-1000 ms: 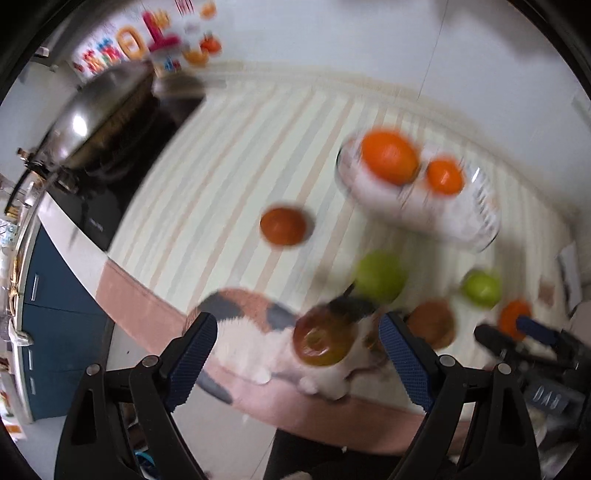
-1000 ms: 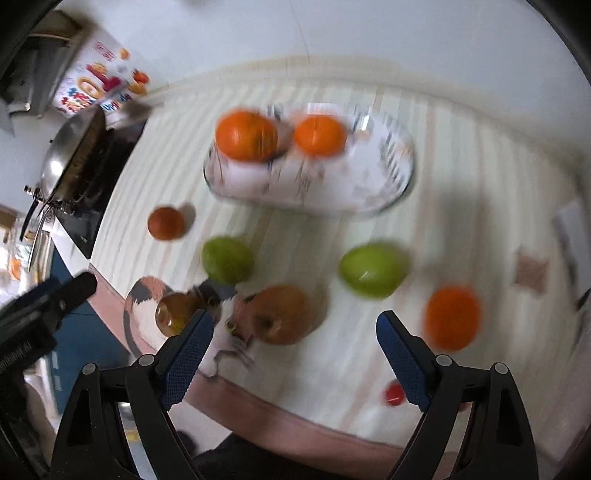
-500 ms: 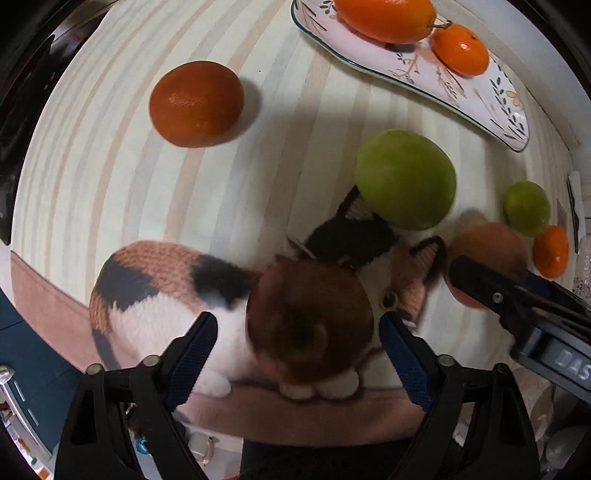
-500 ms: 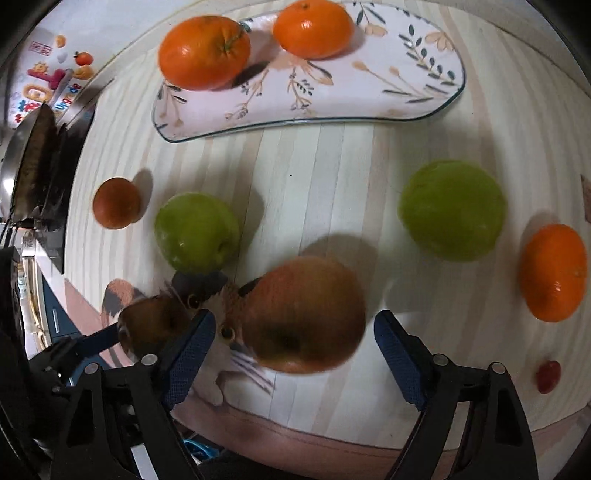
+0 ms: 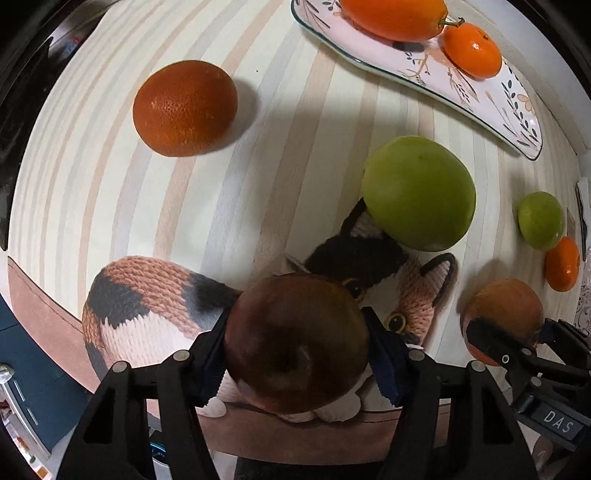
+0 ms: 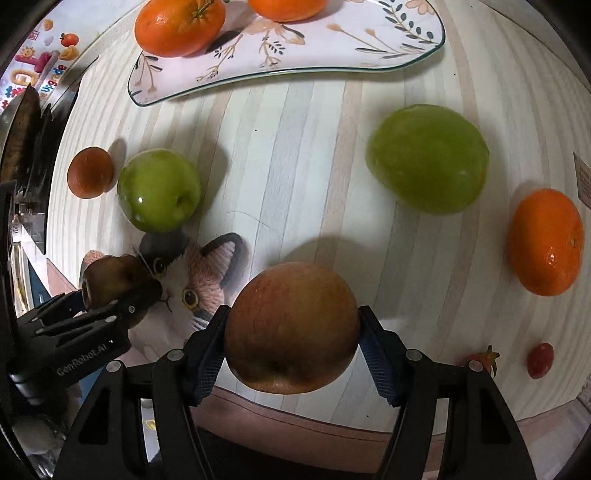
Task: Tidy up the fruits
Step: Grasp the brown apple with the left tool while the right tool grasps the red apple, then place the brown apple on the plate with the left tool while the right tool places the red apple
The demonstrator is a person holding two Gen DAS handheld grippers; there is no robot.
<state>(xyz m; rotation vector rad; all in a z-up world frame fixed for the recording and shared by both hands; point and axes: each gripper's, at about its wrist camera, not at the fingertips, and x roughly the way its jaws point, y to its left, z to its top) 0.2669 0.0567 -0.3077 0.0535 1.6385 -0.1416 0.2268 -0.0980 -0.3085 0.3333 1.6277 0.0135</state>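
A dark red apple (image 5: 297, 343) sits on the cat picture of the striped mat (image 5: 258, 155). My left gripper (image 5: 295, 332) points down over it, jaws closing, and both blue pads touch its sides. A paler red apple (image 6: 291, 325) lies near the mat's front edge. My right gripper (image 6: 291, 321) is closing on it, pads against both sides. Two green apples (image 6: 159, 190) (image 6: 426, 158), a dark orange (image 5: 184, 109) and a bright orange (image 6: 546, 242) lie loose on the mat. A flowered plate (image 6: 332, 55) at the back holds two oranges (image 6: 179, 26).
A cherry tomato (image 6: 540, 360) and a strawberry (image 6: 480, 360) lie at the front right. A dark stove with a pan (image 6: 22, 129) stands off the mat's left side. The mat's brown front border (image 6: 332, 413) runs just under both grippers, which stand close side by side.
Both grippers have dropped toward the mat, each over its apple. Their jaws have narrowed from wide apart to touching the fruit's sides.
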